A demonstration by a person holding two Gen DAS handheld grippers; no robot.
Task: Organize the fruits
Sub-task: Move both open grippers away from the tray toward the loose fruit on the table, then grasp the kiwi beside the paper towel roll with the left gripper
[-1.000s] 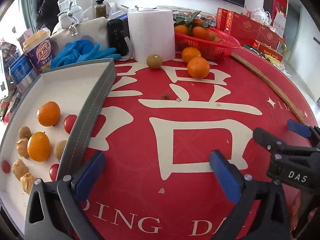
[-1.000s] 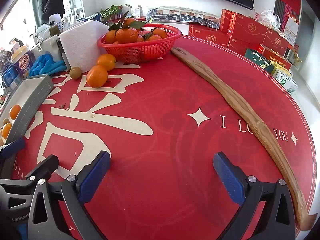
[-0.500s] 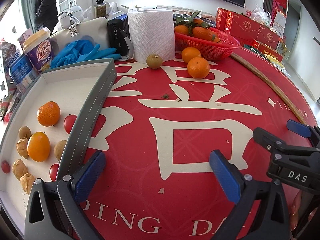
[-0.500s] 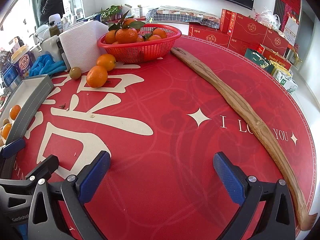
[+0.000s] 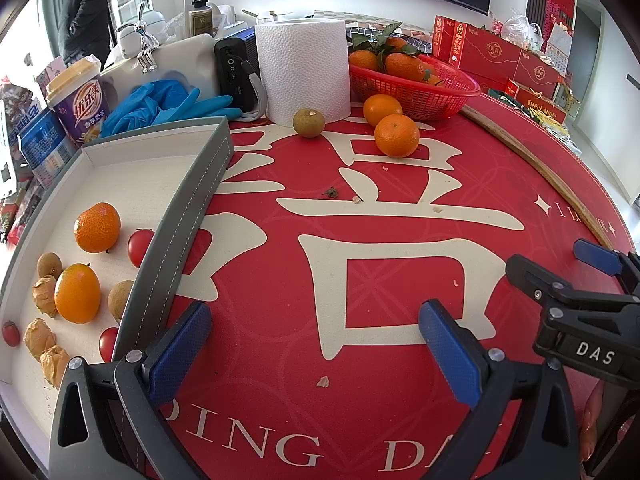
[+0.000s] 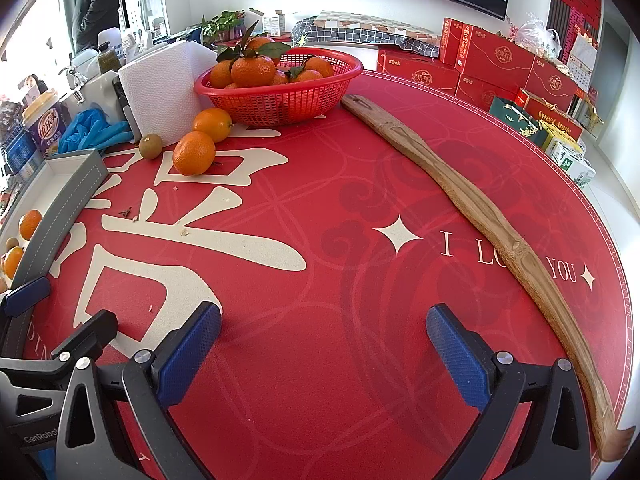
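A grey-rimmed white tray (image 5: 188, 208) at the left holds two oranges (image 5: 97, 227), cherry tomatoes (image 5: 140, 241), longans and walnuts. Two loose oranges (image 5: 397, 135) and a brown-green fruit (image 5: 308, 122) lie on the red mat in front of a red basket (image 5: 416, 92) of oranges. My left gripper (image 5: 316, 336) is open and empty, low over the mat beside the tray. My right gripper (image 6: 324, 340) is open and empty; it also shows at the right of the left wrist view (image 5: 560, 280). The loose oranges (image 6: 194, 153) and basket (image 6: 280, 100) lie far ahead of it on the left.
A paper towel roll (image 5: 304, 72), blue gloves (image 5: 168, 100), a cup (image 5: 80, 104) and a black device (image 5: 236, 72) stand behind the tray. A long wooden stick (image 6: 480, 216) lies along the mat's right side. Red gift boxes (image 6: 500, 64) line the back.
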